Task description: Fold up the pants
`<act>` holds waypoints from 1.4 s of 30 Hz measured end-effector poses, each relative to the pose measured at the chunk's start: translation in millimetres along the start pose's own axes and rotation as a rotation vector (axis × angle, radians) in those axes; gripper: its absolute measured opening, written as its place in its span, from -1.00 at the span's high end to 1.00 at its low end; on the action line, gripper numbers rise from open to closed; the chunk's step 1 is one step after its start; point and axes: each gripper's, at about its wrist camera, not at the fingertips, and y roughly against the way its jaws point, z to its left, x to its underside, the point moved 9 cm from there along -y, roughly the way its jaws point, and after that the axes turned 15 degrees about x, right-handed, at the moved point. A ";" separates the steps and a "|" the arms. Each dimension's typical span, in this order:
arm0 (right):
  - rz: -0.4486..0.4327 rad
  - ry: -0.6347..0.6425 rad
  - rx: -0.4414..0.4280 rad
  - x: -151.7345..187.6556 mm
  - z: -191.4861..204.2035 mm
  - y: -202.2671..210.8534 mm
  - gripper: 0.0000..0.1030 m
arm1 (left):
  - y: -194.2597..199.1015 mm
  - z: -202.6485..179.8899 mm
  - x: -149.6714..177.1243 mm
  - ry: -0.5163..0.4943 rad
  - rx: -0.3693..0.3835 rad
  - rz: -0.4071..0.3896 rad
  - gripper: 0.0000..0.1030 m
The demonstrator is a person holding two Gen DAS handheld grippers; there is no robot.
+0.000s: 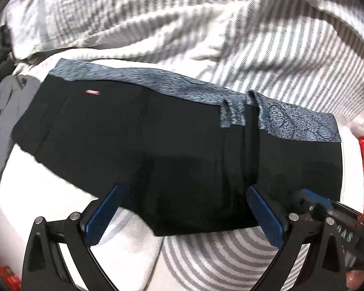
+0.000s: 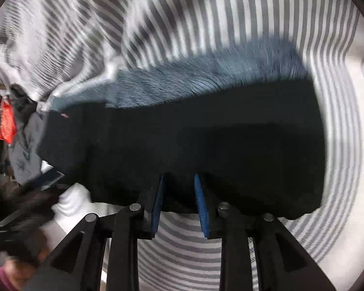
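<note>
We see one pair of black pants (image 1: 157, 150) folded on the striped bed (image 1: 230, 254), near its front edge. Two grippers: left gripper (image 1: 184, 203) spread wide, right gripper (image 2: 179, 194) narrowly parted, gripping nothing.

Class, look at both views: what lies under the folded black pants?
Under the black pants lies a blue-grey patterned cloth, showing along their far edge, on striped bedding. How far the cloth reaches underneath is covered.
</note>
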 end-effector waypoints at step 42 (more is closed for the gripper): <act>0.070 0.103 0.470 -24.7 118.4 -25.2 -0.62 | 61.3 252.4 -1.9 0.381 0.115 -0.135 -1.00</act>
